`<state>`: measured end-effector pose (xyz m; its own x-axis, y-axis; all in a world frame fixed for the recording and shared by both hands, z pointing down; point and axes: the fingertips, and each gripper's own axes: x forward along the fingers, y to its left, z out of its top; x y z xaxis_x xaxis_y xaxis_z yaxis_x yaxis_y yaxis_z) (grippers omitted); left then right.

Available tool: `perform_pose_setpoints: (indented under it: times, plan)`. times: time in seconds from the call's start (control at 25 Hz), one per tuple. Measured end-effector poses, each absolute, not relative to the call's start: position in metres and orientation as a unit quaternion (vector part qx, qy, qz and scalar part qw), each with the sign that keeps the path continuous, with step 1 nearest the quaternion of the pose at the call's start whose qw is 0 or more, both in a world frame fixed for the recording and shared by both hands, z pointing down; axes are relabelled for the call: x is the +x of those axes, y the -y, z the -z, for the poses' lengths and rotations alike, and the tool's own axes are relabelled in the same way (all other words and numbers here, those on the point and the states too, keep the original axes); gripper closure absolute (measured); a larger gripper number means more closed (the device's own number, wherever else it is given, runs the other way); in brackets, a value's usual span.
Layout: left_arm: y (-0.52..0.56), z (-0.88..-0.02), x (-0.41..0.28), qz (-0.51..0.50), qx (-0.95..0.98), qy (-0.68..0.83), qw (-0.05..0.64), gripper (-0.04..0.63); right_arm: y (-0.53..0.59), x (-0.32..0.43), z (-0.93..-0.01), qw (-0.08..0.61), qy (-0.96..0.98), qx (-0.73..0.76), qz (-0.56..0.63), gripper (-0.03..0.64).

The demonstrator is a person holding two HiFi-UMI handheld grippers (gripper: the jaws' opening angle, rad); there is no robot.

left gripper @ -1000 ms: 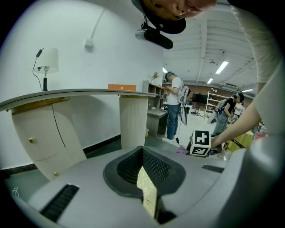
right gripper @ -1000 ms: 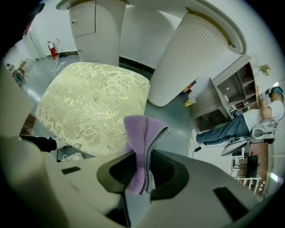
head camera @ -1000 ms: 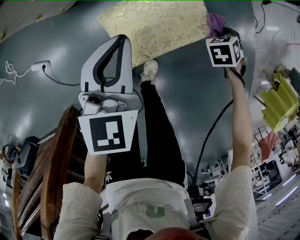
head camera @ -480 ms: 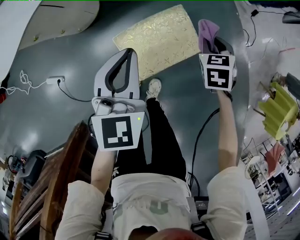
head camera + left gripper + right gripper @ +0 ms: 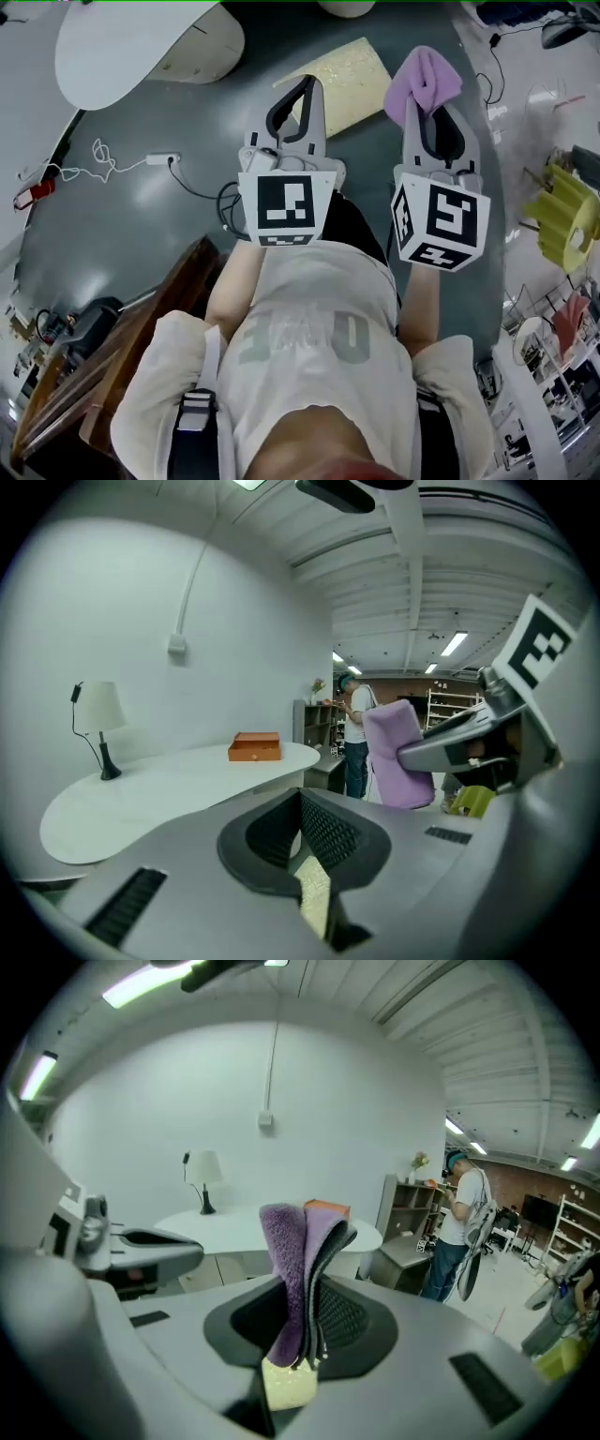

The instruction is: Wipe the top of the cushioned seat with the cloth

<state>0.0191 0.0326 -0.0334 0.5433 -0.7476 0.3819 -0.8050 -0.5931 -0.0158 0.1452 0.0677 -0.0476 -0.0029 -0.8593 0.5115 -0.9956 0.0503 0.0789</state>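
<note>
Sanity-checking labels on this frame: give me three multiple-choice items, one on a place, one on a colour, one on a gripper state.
1. The orange box stands on:
A) the white table
B) the floor
C) a shelf

2. The cloth is:
A) green
B) purple
C) white

3. The left gripper is:
A) shut on the cloth
B) wide open
C) shut, holding nothing

Key:
1 A, the left gripper view shows the box on the tabletop.
2 B, the cloth clamped in the right gripper is purple in every view.
3 C, its jaws meet with nothing between them.
</note>
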Motion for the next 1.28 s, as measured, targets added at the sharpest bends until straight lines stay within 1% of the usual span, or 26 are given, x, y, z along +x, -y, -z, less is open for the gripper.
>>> perform_pose_setpoints:
  times: [0.16, 0.36, 0.52, 0.8, 1.28]
  plan:
    - [-0.054, 0.065, 0.008, -0.17, 0.879, 0.437, 0.081, 0.589, -0.108, 0.107, 0.088, 0.193, 0.709, 0.664, -0.136, 0.529]
    - [-0.074, 0.083, 0.001, -0.174, 0.885, 0.427, 0.058, 0.589, -0.141, 0.085, 0.082, 0.197, 0.718, 0.65, -0.15, 0.529]
    - [-0.083, 0.09, -0.003, -0.173, 0.886, 0.428, 0.047, 0.589, -0.154, 0.083, 0.081, 0.19, 0.717, 0.651, -0.159, 0.529]
    - [-0.095, 0.092, 0.003, -0.166, 0.89, 0.423, 0.041, 0.589, -0.158, 0.091, 0.088, 0.187, 0.715, 0.659, -0.138, 0.529]
    - [-0.108, 0.1, 0.003, -0.153, 0.891, 0.425, 0.039, 0.589, -0.167, 0.09, 0.089, 0.196, 0.718, 0.655, -0.13, 0.529]
